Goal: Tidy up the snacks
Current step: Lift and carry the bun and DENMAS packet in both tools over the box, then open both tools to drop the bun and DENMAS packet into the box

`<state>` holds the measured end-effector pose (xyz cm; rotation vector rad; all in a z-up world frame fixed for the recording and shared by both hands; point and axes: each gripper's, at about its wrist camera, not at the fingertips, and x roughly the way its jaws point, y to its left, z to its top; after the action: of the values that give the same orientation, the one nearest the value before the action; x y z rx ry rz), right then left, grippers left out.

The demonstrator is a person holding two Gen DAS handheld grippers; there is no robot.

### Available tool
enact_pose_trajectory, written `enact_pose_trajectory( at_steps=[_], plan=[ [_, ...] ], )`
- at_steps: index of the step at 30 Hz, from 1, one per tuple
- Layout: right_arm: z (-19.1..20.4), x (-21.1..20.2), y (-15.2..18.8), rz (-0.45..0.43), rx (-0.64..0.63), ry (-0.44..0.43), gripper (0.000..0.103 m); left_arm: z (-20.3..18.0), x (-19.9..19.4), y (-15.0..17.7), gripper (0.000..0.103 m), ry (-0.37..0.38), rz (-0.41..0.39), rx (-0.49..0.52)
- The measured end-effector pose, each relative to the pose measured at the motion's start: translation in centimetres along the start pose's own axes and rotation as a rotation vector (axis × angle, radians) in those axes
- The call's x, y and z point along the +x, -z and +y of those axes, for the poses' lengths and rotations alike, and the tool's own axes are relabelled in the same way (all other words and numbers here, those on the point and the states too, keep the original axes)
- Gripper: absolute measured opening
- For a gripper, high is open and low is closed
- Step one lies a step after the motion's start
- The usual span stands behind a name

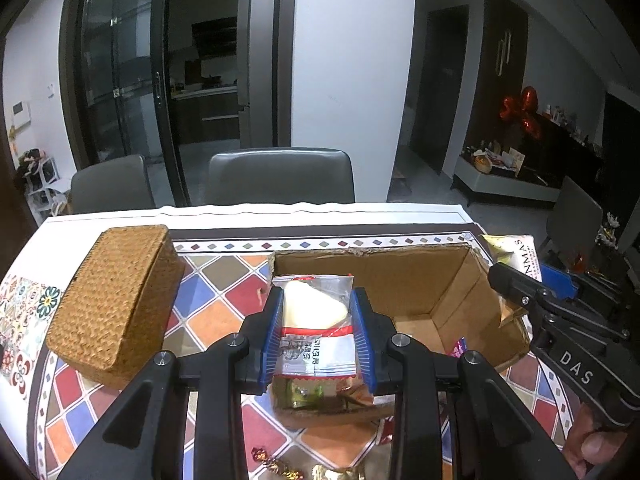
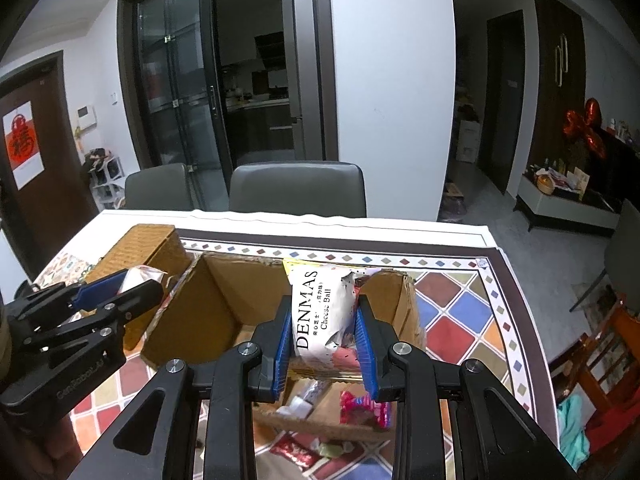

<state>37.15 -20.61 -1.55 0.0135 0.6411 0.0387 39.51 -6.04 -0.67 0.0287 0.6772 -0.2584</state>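
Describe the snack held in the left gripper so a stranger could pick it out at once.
Start at the open brown cardboard box on the colourful diamond-patterned tablecloth. Above its near-left corner, the left gripper clamps a clear plastic packet with a pale cream pastry inside. Its red-striped label sets it apart from the white DENMAS Cheese Ball bag.

Brown cardboard box (image 1: 400, 276) on a tablecloth (image 1: 224, 280) of multicoloured diamonds.

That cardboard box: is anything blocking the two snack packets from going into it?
Nothing visible does. The cardboard box is open on top, the left gripper holds the clear pastry packet over it, and the right gripper holds the Cheese Ball bag above its opening.
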Motion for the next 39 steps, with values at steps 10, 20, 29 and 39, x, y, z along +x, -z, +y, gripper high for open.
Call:
enact_pose_trajectory(
  at_steps=[10, 20, 29, 39],
  plan=[
    [-0.2, 1.8, -0.5, 0.017, 0.007, 0.002, 0.03, -0.2, 1.9, -0.4, 0.033, 0.005, 0.017, -0.004],
    [-0.1, 3.4, -0.7, 0.037, 0.002, -0.004, 0.03, -0.3, 3.4, -0.5, 0.033, 0.009, 0.039, -0.004],
    [0.0, 3.8, -0.8, 0.041, -0.012, 0.001, 0.031, -0.7, 3.3, -0.1, 0.034, 0.014, 0.037, 0.012],
    [0.2, 3.3, -0.8, 0.024, -0.023, 0.012, 0.054, -0.3, 2.1, 0.0, 0.06, 0.003, 0.02, -0.005]
  ],
)
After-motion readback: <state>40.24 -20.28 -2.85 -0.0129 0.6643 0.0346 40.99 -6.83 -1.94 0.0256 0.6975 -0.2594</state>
